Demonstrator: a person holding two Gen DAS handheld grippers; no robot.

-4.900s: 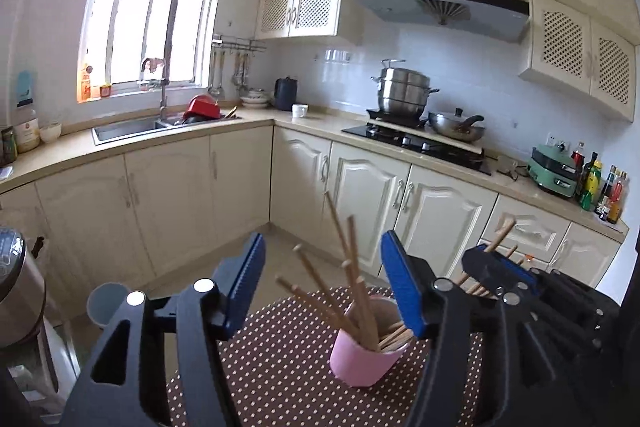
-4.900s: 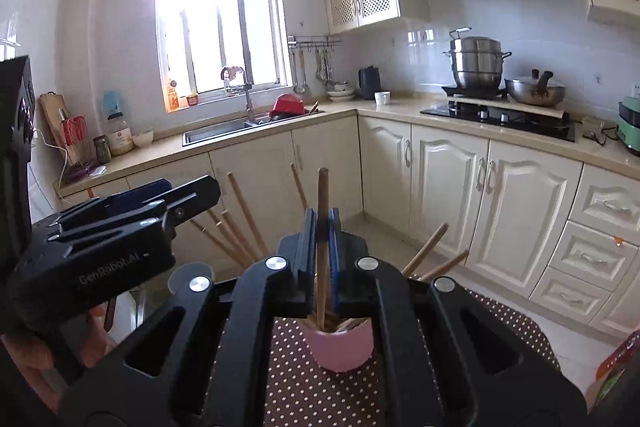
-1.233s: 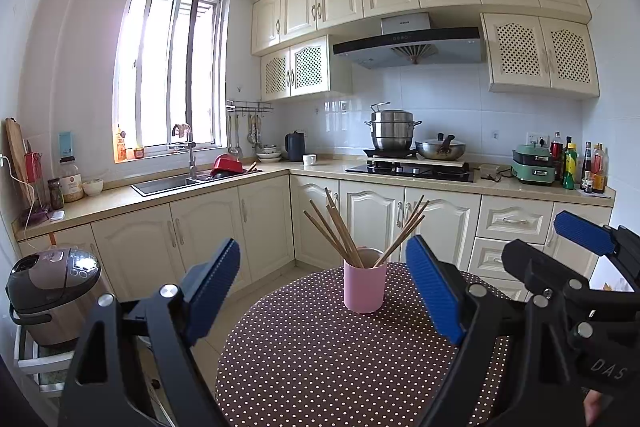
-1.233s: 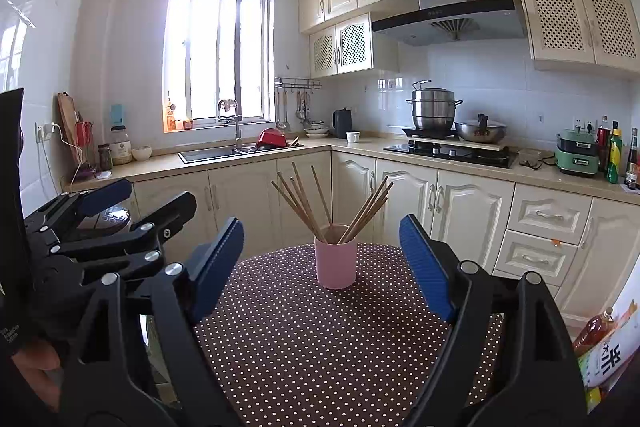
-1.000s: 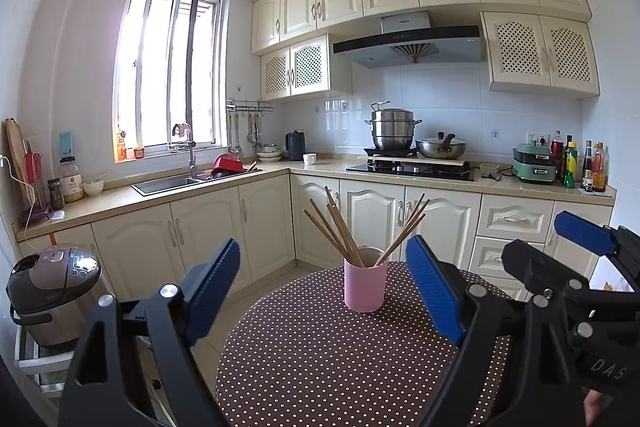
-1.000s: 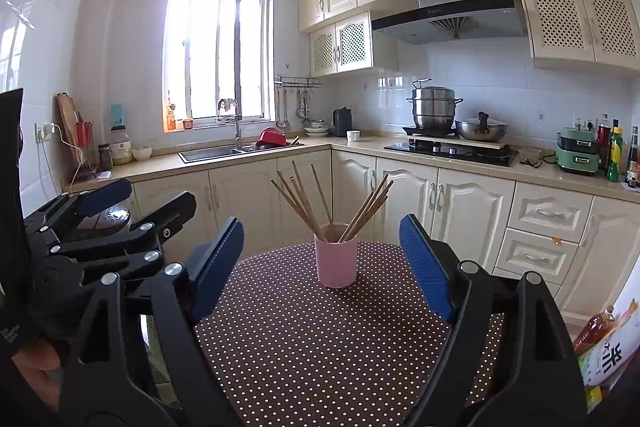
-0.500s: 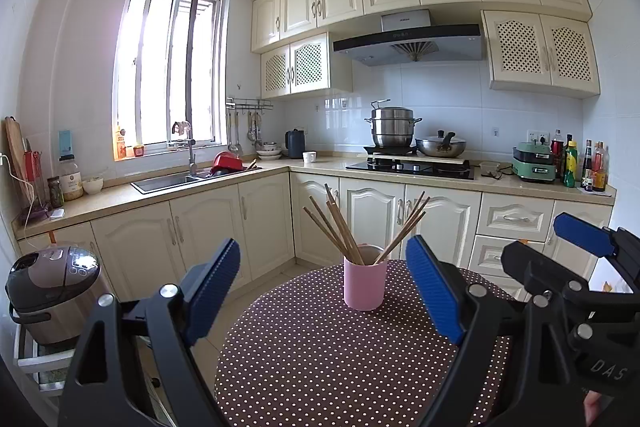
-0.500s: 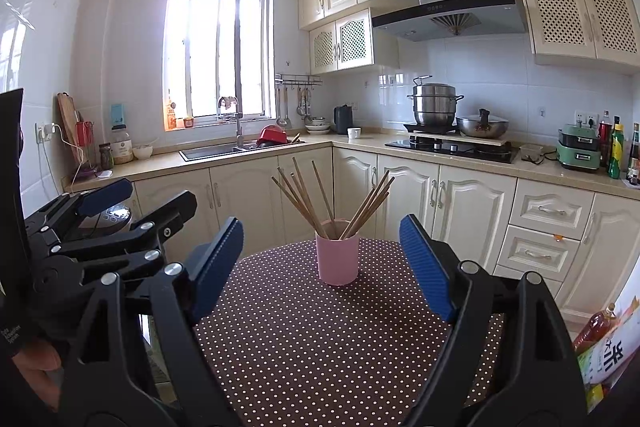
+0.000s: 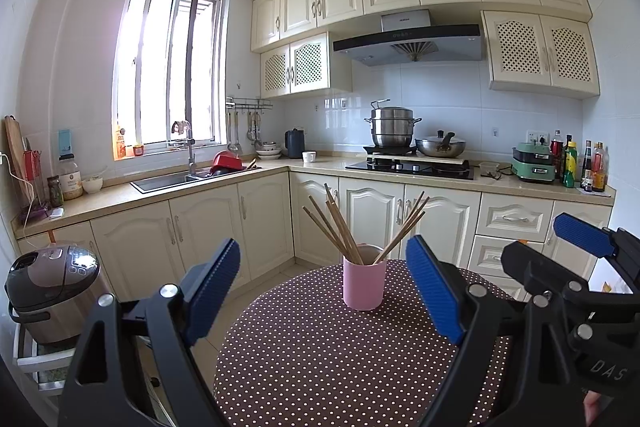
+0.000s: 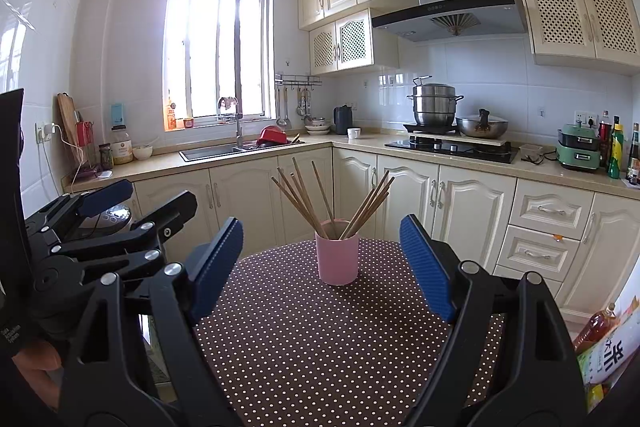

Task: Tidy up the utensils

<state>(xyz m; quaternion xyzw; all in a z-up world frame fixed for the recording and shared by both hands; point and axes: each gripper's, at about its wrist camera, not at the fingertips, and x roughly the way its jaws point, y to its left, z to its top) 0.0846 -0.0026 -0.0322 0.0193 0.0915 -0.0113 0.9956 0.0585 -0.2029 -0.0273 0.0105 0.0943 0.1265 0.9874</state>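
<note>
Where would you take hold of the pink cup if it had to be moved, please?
Probably across the lower body of the pink cup, coming in level from the near side. Its straight upright wall suits two pads, while the chopsticks fan out above the rim and would foul a grip from above. The right gripper is open and faces it.
</note>
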